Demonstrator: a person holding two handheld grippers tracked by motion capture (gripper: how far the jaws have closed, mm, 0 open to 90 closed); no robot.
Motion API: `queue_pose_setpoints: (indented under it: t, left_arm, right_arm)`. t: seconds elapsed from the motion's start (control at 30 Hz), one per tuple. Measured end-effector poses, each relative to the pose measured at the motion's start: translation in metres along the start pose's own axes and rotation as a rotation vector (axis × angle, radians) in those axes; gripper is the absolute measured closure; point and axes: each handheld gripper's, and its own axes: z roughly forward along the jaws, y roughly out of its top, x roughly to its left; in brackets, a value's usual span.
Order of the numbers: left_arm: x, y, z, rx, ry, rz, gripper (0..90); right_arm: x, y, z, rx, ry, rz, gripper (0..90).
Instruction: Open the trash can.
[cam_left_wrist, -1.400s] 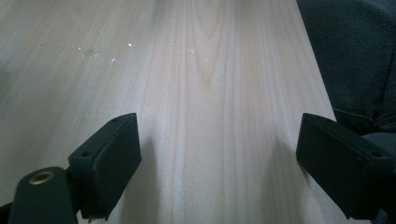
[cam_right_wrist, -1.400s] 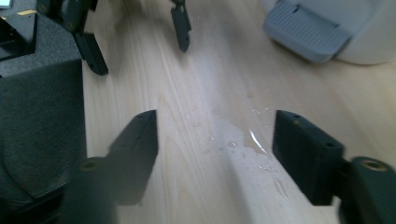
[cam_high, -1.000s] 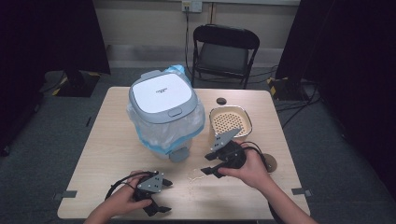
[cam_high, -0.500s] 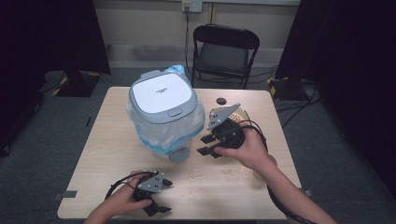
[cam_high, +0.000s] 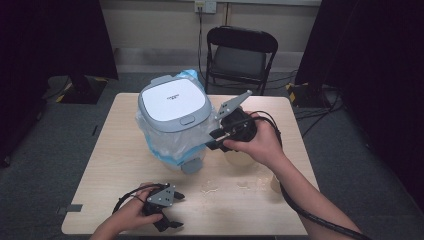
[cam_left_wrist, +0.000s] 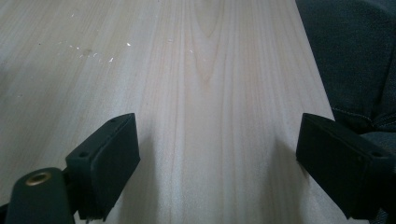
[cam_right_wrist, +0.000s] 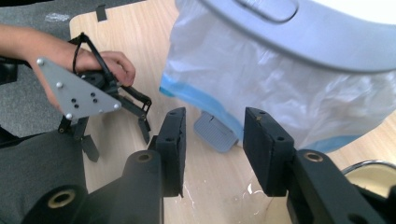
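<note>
Nearest us, our left hand-held gripper (cam_high: 167, 210) rests on the pale wooden worktop (cam_high: 110, 165), jaws spread wide over bare wood. Farther on, our right hand-held gripper (cam_high: 214, 141) hovers beside the plastic-wrapped cooker (cam_high: 173, 105); its jaws, just closing, are half-parted with nothing between them. Beyond stand a black folding chair (cam_high: 241, 52), grey carpet and dark curtains.

Looks like a lab/studio recording space; black curtains (cam_high: 380, 75) either side, grey carpet (cam_high: 60, 140), lone wooden table (cam_high: 120, 165), folding chair (cam_high: 240, 55), wall socket (cam_high: 205, 6) w/ cables.
</note>
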Motion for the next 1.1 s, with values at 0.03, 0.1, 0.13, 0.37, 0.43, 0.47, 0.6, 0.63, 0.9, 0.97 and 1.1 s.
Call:
queue_pose_setpoints:
  t: [0.03,0.1,0.13,0.37,0.43,0.47,0.6,0.63,0.9,0.97,1.1]
  left_arm:
    - [0.000,0.000,0.000,0.000,0.000,0.000,12.8]
    - [0.000,0.000,0.000,0.000,0.000,0.000,12.8]
    - [0.000,0.000,0.000,0.000,0.000,0.000,12.8]
    - [0.000,0.000,0.000,0.000,-0.003,-0.003,12.8]
    - [0.000,0.000,0.000,0.000,-0.003,-0.004,12.8]
    - [0.000,0.000,0.000,0.001,-0.003,-0.003,12.8]
    - [0.000,0.000,0.000,0.000,-0.003,-0.004,12.7]
    - [0.000,0.000,0.000,0.000,-0.003,-0.004,12.7]
    - [0.000,0.000,0.000,0.000,-0.002,-0.002,12.7]
    - [0.000,0.000,0.000,0.001,-0.003,-0.003,12.7]
    - [0.000,0.000,0.000,0.000,-0.003,-0.003,12.7]
  right_arm:
    - [-0.001,0.002,0.000,-0.002,-0.001,-0.005,60.4]
    - [-0.003,0.006,-0.002,-0.004,-0.006,0.001,60.9]
    - [-0.004,0.009,-0.003,-0.005,-0.009,0.003,61.1]
    - [-0.014,0.025,-0.002,0.002,-0.028,0.010,63.2]
    - [-0.017,0.030,0.000,0.000,-0.032,0.011,63.4]
    - [-0.018,0.031,0.002,-0.003,-0.030,0.010,63.5]
    - [-0.021,0.035,0.005,-0.005,-0.024,0.018,64.0]
    - [-0.021,0.037,0.007,-0.001,-0.027,0.028,64.7]
    - [-0.024,0.046,0.013,-0.004,-0.022,0.040,69.3]
    - [-0.024,0.047,0.013,-0.009,-0.023,0.040,69.6]
    - [-0.023,0.053,0.015,-0.013,-0.035,0.035,72.1]
